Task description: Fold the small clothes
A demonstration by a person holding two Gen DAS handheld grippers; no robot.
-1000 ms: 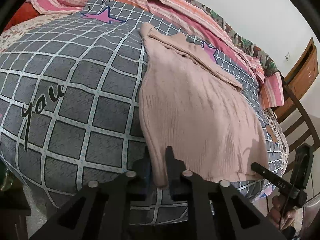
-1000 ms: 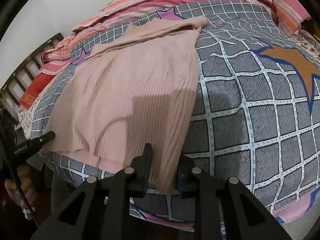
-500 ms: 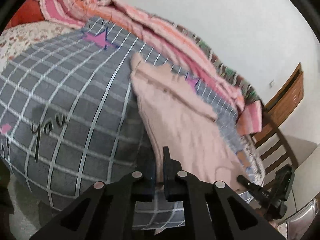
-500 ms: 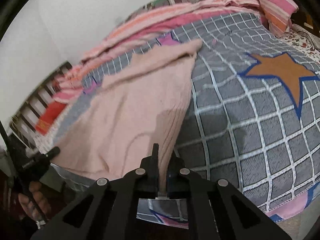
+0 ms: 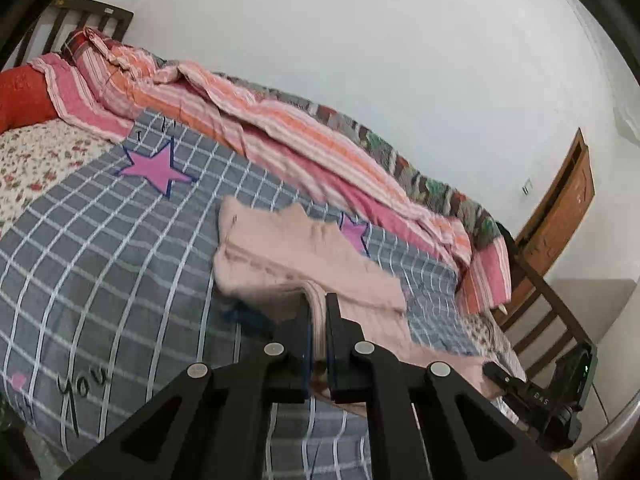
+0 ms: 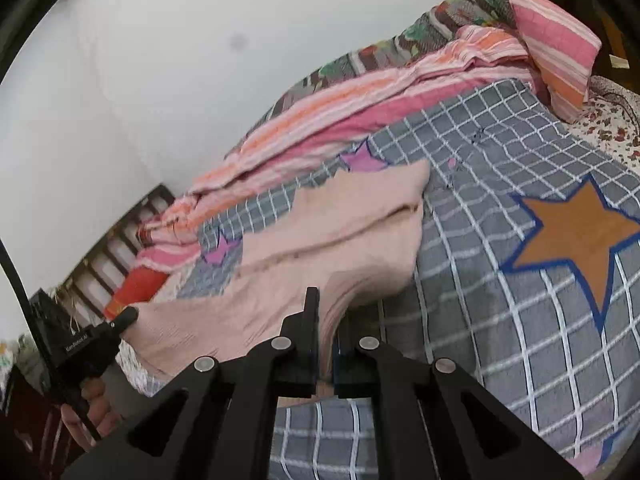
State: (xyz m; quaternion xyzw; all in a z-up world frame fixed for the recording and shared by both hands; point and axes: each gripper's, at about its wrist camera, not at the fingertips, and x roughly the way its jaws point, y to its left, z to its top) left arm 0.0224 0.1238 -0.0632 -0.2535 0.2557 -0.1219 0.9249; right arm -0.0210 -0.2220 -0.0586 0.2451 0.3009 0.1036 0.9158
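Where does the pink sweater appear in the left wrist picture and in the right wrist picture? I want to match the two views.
Left wrist view: the pink sweater lies at the centre, its near edge clamped in the left gripper.
Right wrist view: the pink sweater lies centre-left, its near edge clamped in the right gripper.
Shared landmark: the small purple star on the grey checked cover, just beyond the sweater.
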